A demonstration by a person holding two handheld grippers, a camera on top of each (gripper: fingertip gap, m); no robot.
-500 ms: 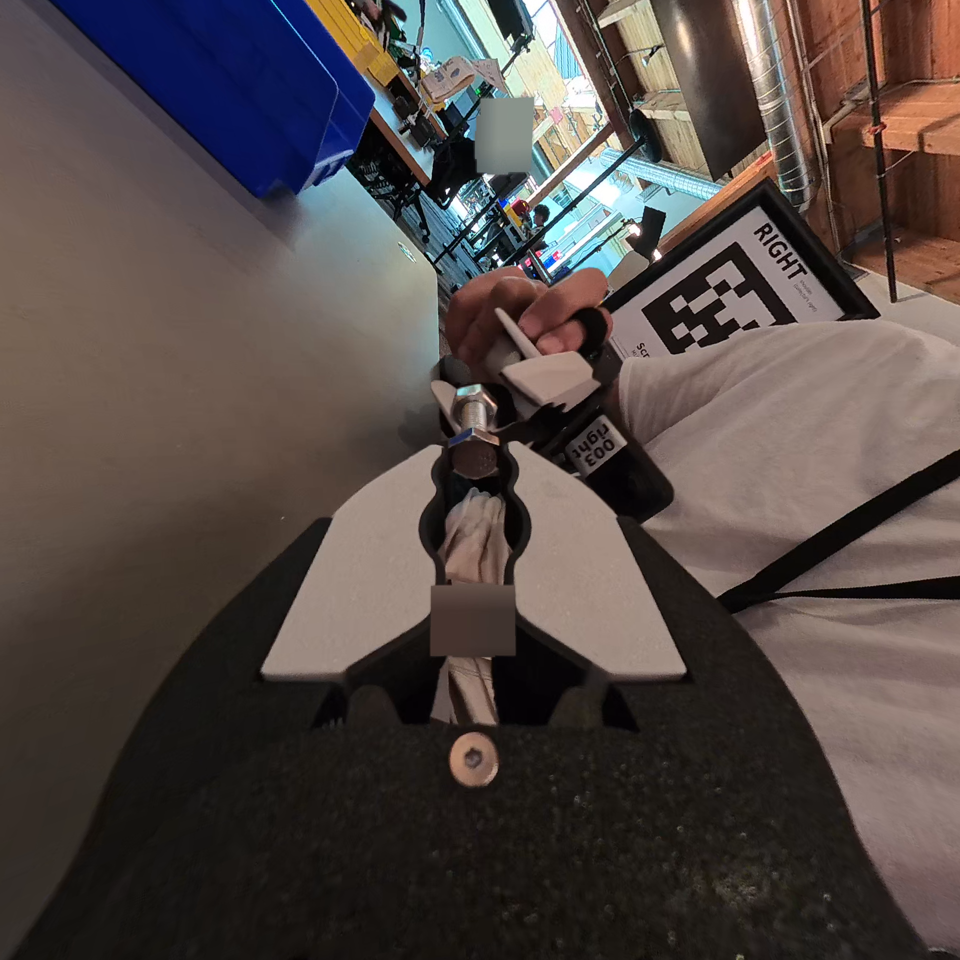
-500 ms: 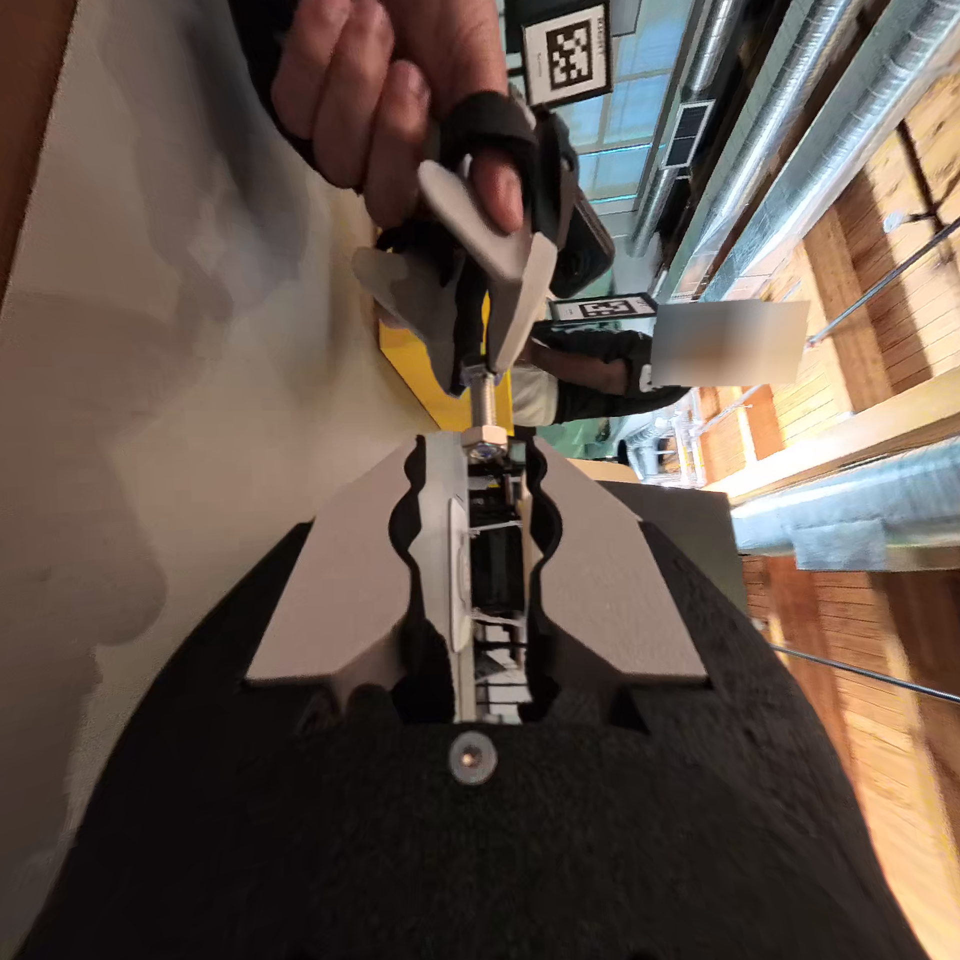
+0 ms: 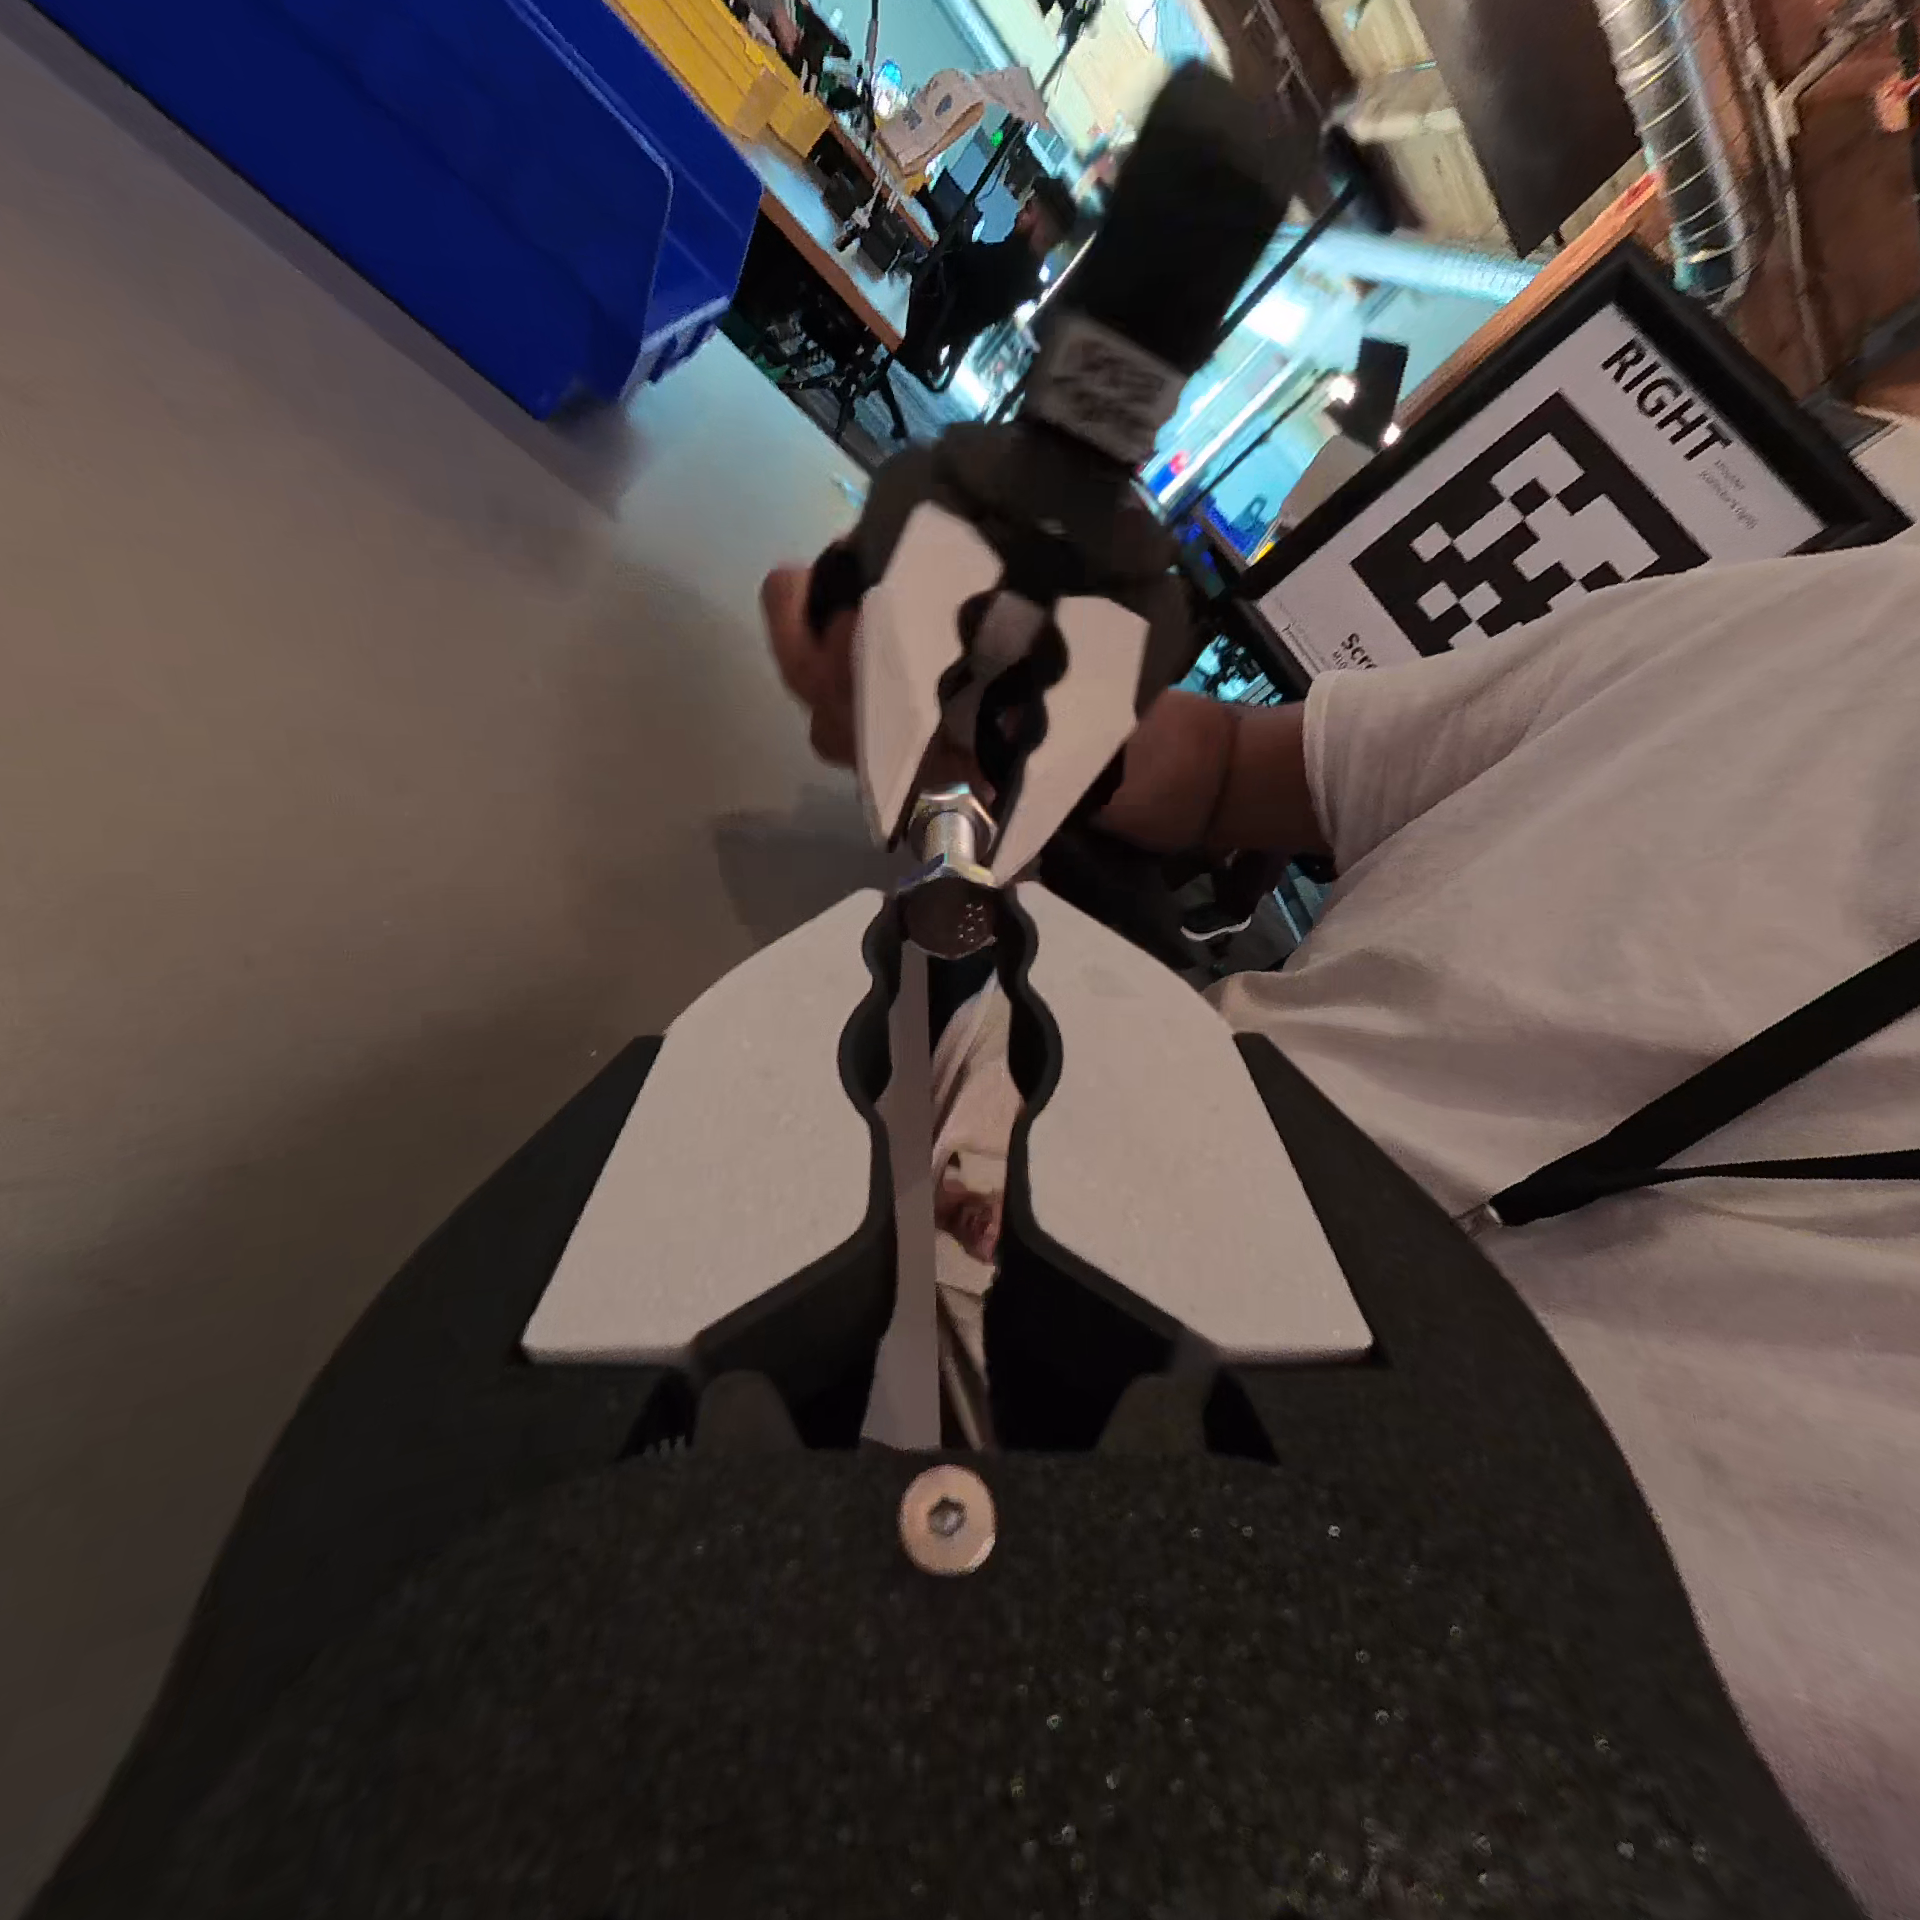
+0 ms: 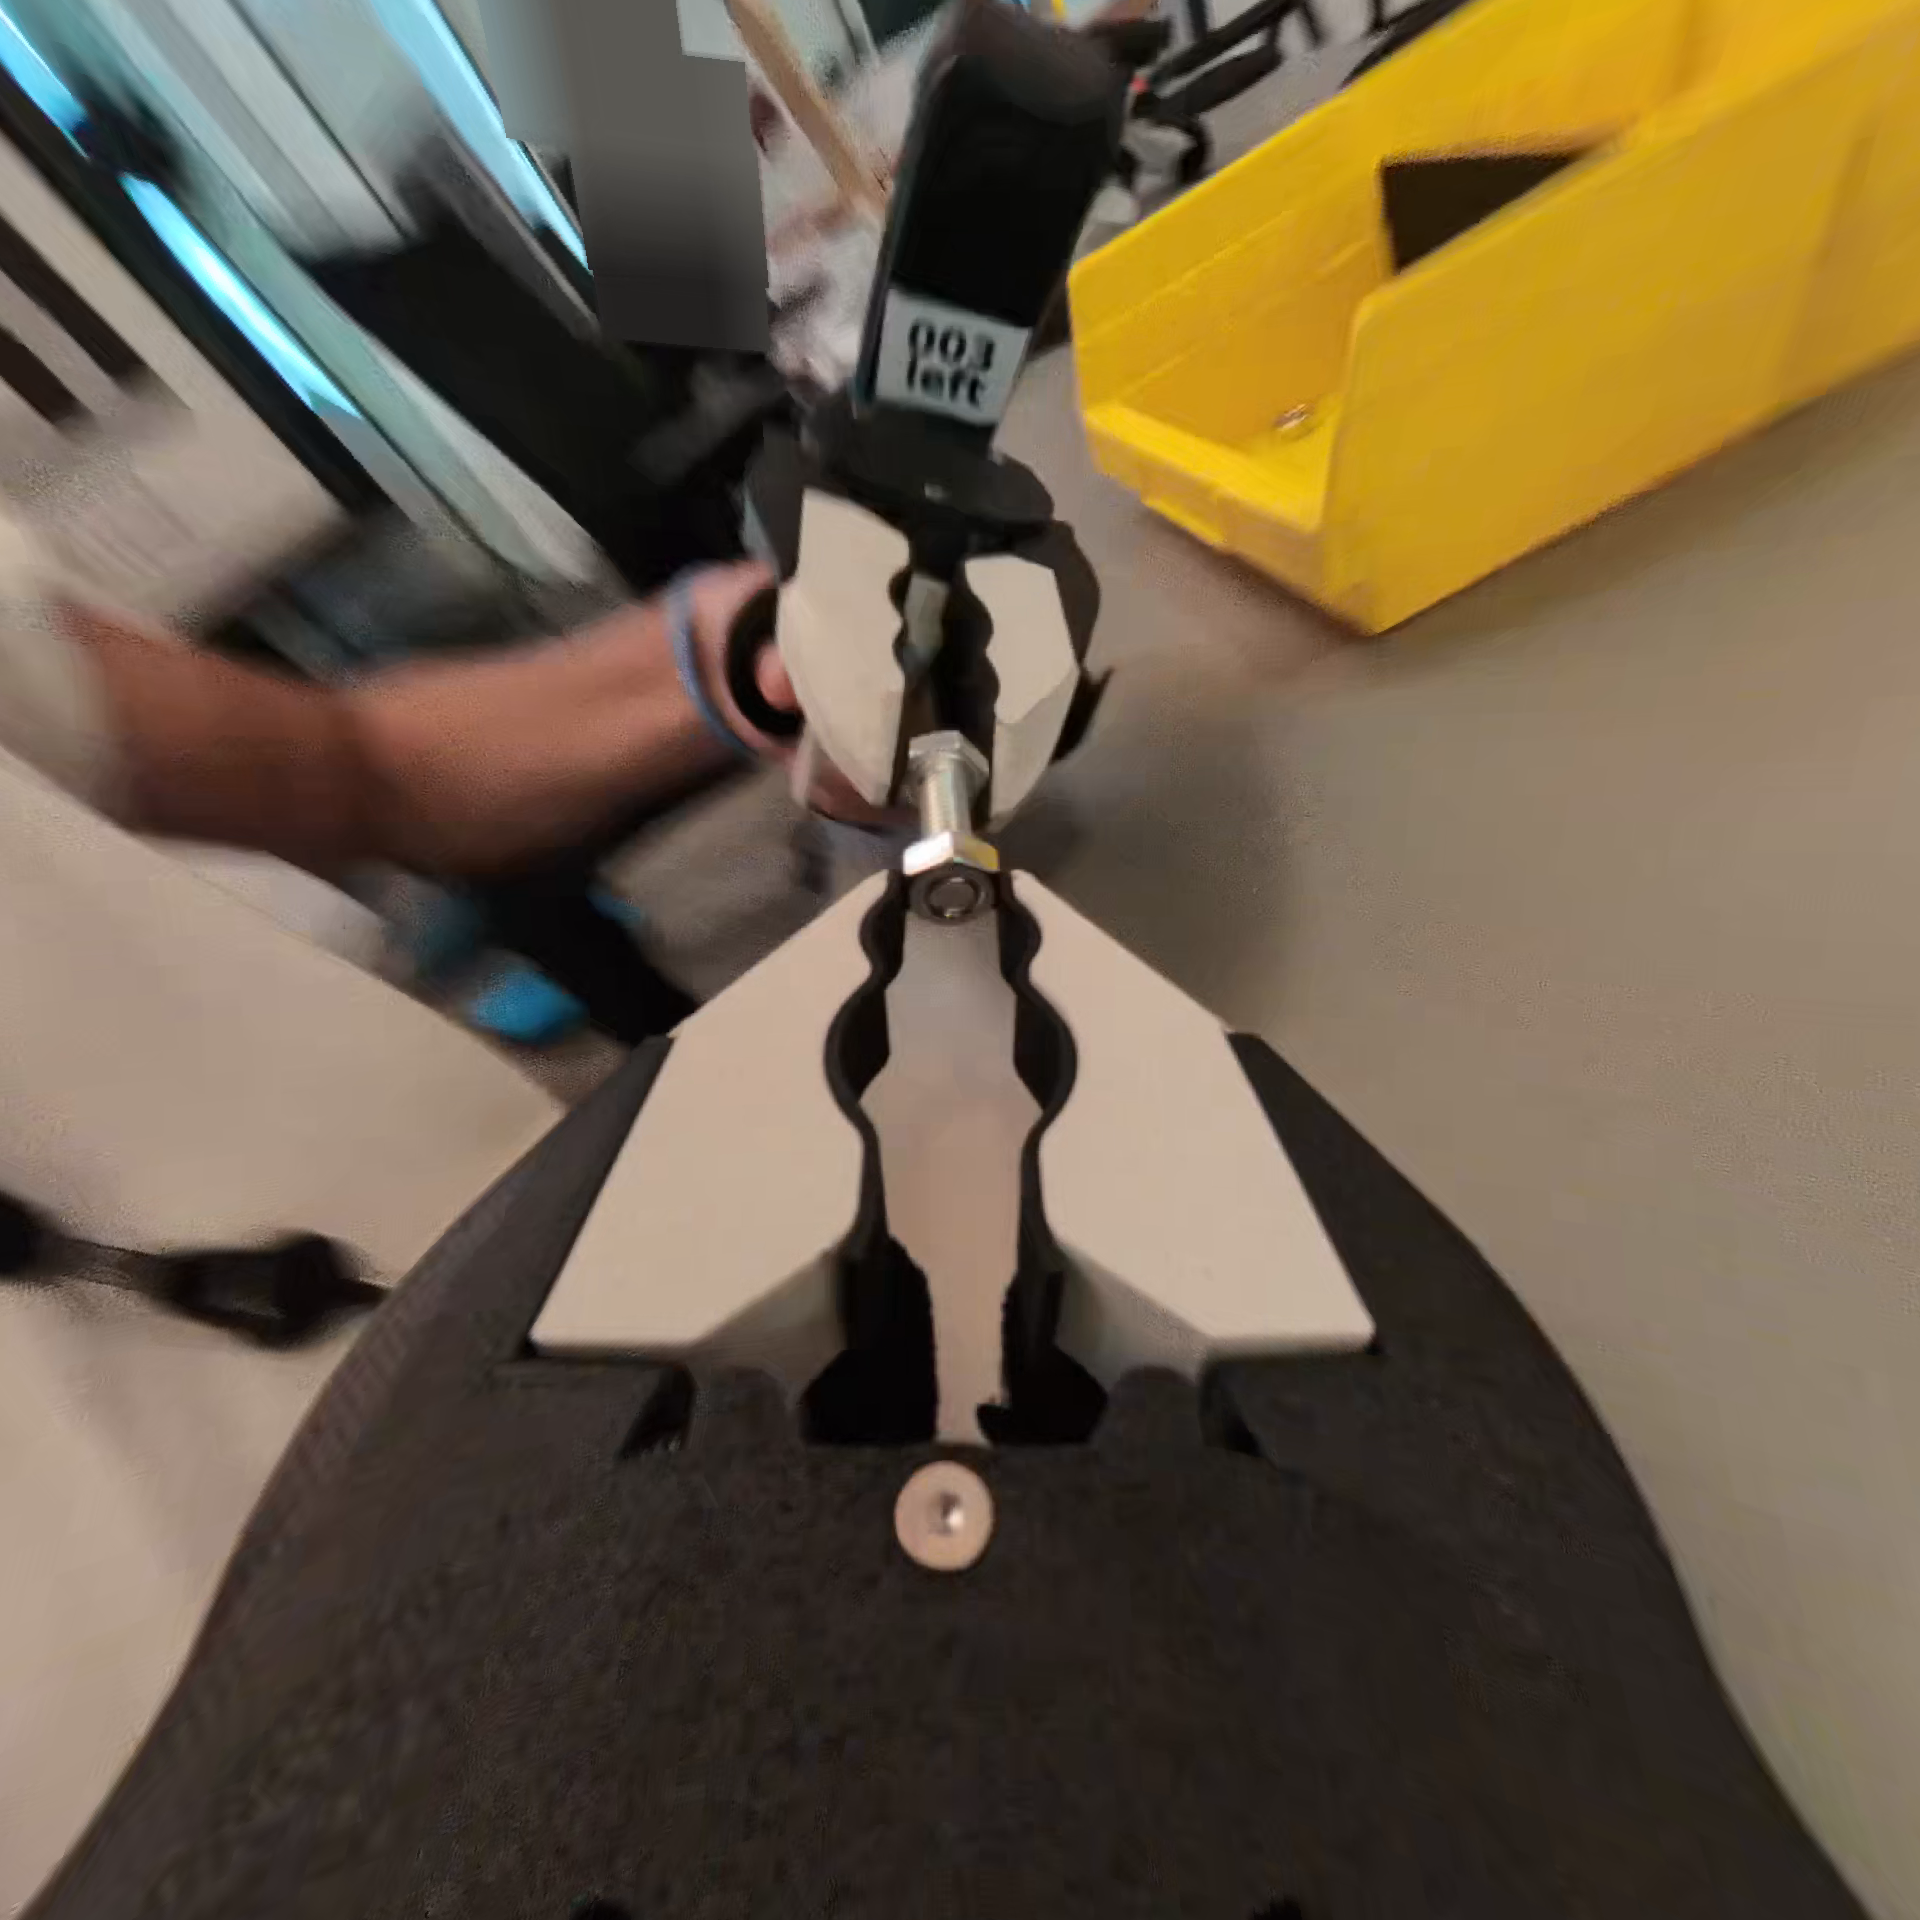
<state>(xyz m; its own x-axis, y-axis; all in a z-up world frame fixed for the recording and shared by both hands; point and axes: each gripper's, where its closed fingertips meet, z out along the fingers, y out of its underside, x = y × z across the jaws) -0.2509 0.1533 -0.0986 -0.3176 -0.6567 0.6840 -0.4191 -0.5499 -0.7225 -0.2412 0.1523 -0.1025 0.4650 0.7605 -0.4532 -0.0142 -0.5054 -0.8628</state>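
A steel bolt (image 3: 961,847) with a hex nut (image 4: 951,857) on its thread is held in the air between the two grippers, which face each other tip to tip. My left gripper (image 3: 948,914) is shut on the bolt's hex head (image 3: 945,920). My right gripper (image 4: 951,896) is shut on the nut at the bolt's threaded end. The right gripper also shows in the left wrist view (image 3: 951,816), with a hand behind it. The left gripper also shows in the right wrist view (image 4: 940,753), gripping the bolt head, with a forearm to its left.
A grey table top (image 3: 312,831) lies under the grippers. A blue bin (image 3: 416,187) stands at its far side and a yellow bin (image 4: 1455,364) on the table in the right wrist view. A framed marker board (image 3: 1538,520) and the person's white shirt (image 3: 1558,935) are close by.
The right gripper has rolled about the bolt's axis with the nut in it; its view now shows the table and yellow bin. Both grippers stay shut.
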